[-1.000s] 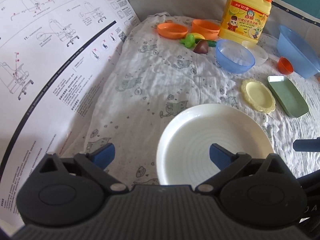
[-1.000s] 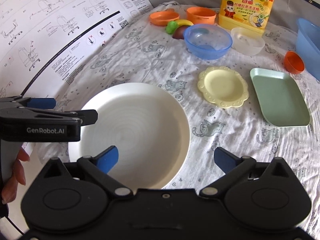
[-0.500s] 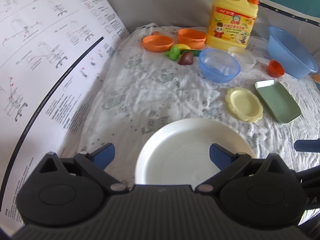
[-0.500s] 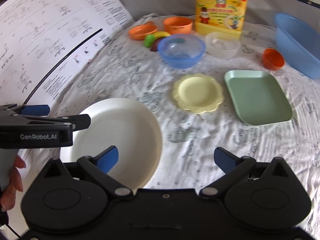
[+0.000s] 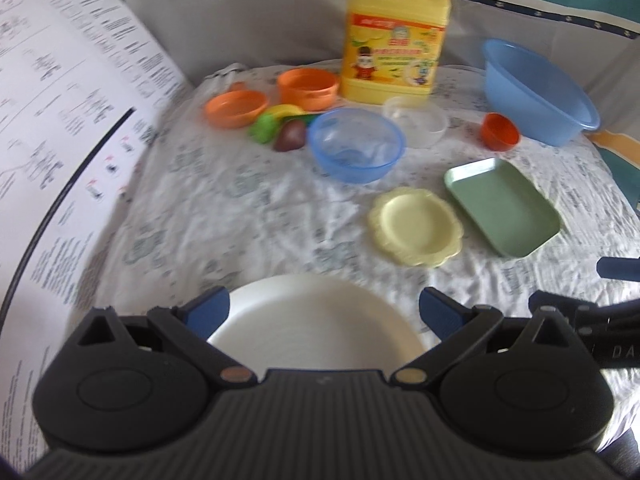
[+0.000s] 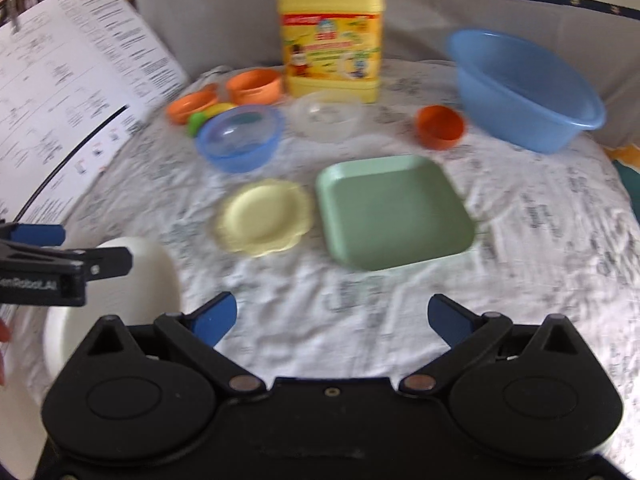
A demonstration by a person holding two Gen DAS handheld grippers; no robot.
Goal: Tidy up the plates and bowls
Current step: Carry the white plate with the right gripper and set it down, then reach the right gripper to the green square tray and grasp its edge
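Observation:
A large white plate (image 5: 316,320) lies on the patterned cloth right under my left gripper (image 5: 324,312), which is open with nothing held. From the right wrist view the white plate (image 6: 148,272) sits at the lower left behind the left gripper. My right gripper (image 6: 332,318) is open over bare cloth, short of the yellow scalloped plate (image 6: 264,218) and the green square plate (image 6: 394,212). Farther back stand a blue bowl (image 6: 240,142), a clear bowl (image 6: 326,116), a small orange cup (image 6: 440,126) and two orange bowls (image 6: 254,86).
A yellow detergent jug (image 6: 332,36) stands at the back, and a big blue basin (image 6: 524,88) sits at the back right. Toy fruit (image 5: 276,128) lies by the orange bowls. A printed instruction sheet (image 5: 60,140) rises along the left side.
Both grippers have pulled back and tilted up, so the white plate has slid toward the bottom of both views. The right gripper has swung right, off the white plate. Both stay open.

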